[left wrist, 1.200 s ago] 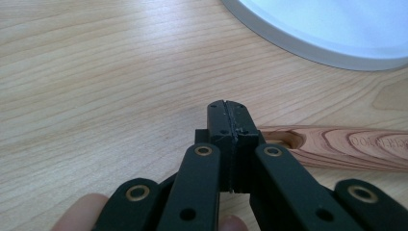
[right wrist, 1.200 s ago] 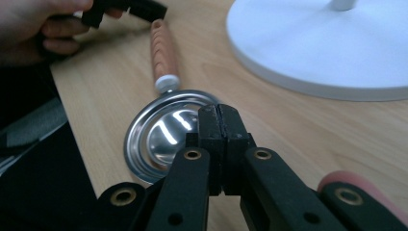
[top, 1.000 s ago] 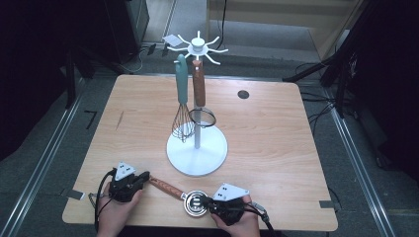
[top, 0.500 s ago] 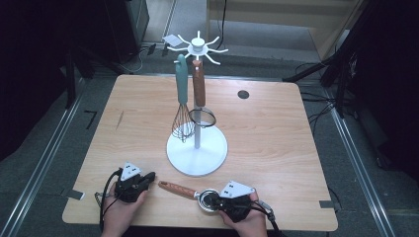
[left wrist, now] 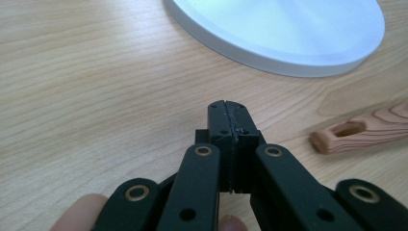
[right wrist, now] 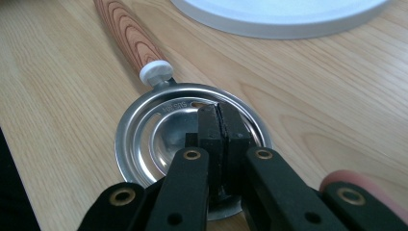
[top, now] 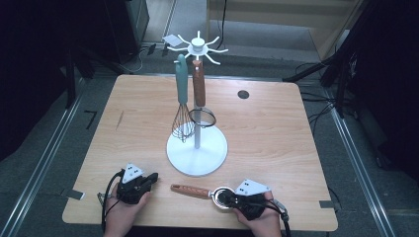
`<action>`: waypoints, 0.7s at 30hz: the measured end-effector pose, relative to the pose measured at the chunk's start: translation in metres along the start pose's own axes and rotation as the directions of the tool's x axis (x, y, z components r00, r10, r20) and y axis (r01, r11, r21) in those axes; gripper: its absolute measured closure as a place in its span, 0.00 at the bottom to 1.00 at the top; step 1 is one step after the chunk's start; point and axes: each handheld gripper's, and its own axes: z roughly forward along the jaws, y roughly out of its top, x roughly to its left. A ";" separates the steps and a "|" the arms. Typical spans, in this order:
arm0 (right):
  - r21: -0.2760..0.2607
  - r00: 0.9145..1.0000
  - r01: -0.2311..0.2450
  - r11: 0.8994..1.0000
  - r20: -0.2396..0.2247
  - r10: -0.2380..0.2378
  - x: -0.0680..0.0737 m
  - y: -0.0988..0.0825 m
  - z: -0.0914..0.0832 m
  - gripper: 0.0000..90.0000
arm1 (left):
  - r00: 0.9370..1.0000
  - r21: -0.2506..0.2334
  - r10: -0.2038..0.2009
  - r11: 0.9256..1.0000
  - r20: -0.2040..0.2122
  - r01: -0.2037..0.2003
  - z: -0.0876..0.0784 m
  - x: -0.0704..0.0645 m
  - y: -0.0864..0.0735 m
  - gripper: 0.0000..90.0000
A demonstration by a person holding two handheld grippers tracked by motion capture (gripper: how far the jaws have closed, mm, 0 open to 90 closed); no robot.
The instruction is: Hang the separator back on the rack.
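Pale wooden table (top: 276, 128) at frame centre, grey floor around it, dark room beyond. White rack (top: 197, 148) stands mid-table; one whisk (top: 182, 103) and one wood-handled tool (top: 199, 89) hang from it. One wood-handled strainer (top: 205, 192) lies flat at lower centre. Right gripper (top: 228, 199), jaws pressed together, sits over strainer's metal bowl. Left gripper (top: 150, 179), also clenched, empty, lower left, just left of strainer handle tip. Two grippers, two hands.
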 end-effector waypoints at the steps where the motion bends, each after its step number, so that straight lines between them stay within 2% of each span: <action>1: 0.002 1.000 -0.004 1.000 0.001 0.004 -0.003 -0.001 -0.002 1.00 | 1.000 -0.003 -0.003 1.000 0.000 0.003 -0.001 0.001 0.000 1.00; 3: 0.000 1.000 -0.008 1.000 0.001 0.008 -0.008 -0.003 -0.004 0.98 | 1.000 -0.015 -0.005 1.000 0.006 0.005 -0.001 0.003 0.000 0.99; 5: -0.002 1.000 -0.010 1.000 -0.023 0.010 -0.011 -0.003 -0.005 0.89 | 1.000 -0.028 -0.013 1.000 0.006 0.013 -0.002 0.007 0.000 0.95; 10: 0.004 0.996 0.072 0.997 -0.058 -0.071 -0.011 0.000 -0.010 0.77 | 0.999 -0.072 -0.042 0.997 -0.012 0.041 -0.009 0.024 -0.001 0.80; 13: 0.000 0.992 0.089 0.996 -0.088 -0.088 -0.012 0.004 -0.015 0.72 | 0.998 -0.093 -0.042 0.995 -0.039 0.038 -0.013 0.034 -0.002 0.72; 17: 0.002 0.985 0.147 0.989 -0.097 -0.146 -0.014 0.012 -0.021 0.72 | 0.996 -0.116 -0.050 0.992 -0.067 0.042 -0.017 0.047 -0.003 0.65; 21: 0.036 0.979 0.162 0.986 -0.132 -0.156 -0.017 0.027 -0.028 0.74 | 0.996 -0.148 -0.052 0.988 -0.074 0.040 -0.021 0.059 -0.004 0.60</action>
